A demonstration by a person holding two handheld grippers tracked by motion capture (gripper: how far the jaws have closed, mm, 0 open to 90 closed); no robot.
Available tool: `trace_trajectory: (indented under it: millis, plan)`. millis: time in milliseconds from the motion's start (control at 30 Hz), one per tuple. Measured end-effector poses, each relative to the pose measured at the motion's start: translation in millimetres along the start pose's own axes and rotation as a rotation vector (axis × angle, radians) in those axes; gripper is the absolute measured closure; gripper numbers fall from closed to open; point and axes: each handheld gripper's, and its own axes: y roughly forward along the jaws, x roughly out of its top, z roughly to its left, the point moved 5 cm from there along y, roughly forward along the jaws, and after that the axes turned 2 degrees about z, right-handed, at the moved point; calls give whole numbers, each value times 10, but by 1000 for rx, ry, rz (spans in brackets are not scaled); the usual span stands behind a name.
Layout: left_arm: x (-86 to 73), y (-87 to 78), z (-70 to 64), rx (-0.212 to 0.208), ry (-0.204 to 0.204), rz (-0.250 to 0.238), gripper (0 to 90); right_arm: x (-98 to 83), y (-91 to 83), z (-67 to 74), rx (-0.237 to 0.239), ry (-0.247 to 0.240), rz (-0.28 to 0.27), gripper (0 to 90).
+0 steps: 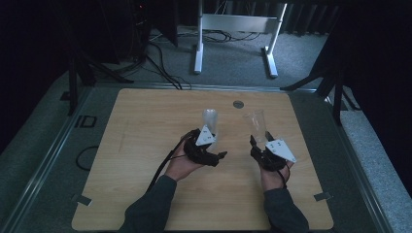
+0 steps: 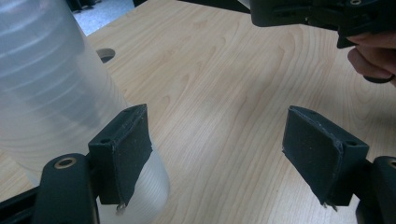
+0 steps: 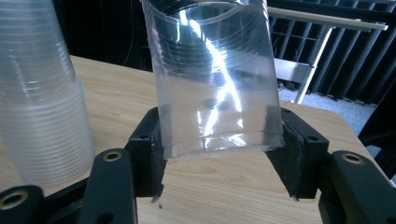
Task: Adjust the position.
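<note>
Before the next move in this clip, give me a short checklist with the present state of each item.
1. Right gripper holds the single clear cup: ok, fingers press both sides near its base.
2. Held cup is free of the cup stack: ok, a gap shows between them.
3. Left gripper grips the stack: not ok, one finger lies against it, the other stands apart over bare table.
4. Stack upright: ok in the high view.
5. Whether another cup clings inside the held one: cannot tell.

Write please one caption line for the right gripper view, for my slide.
Right gripper clamps a clear plastic cup above the wooden table, beside a stack of cups.
</note>
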Motion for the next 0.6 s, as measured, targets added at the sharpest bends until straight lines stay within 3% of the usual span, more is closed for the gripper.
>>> trace_trajectory:
  millis: [367,600]
  plan:
    - [126,-14,17,25,-32,-60,251,9,-42,11,-19,-8,-45,422]
    - [191,-5,34,13,-74,-85,252,22,-70,30,-16,-12,-63,422]
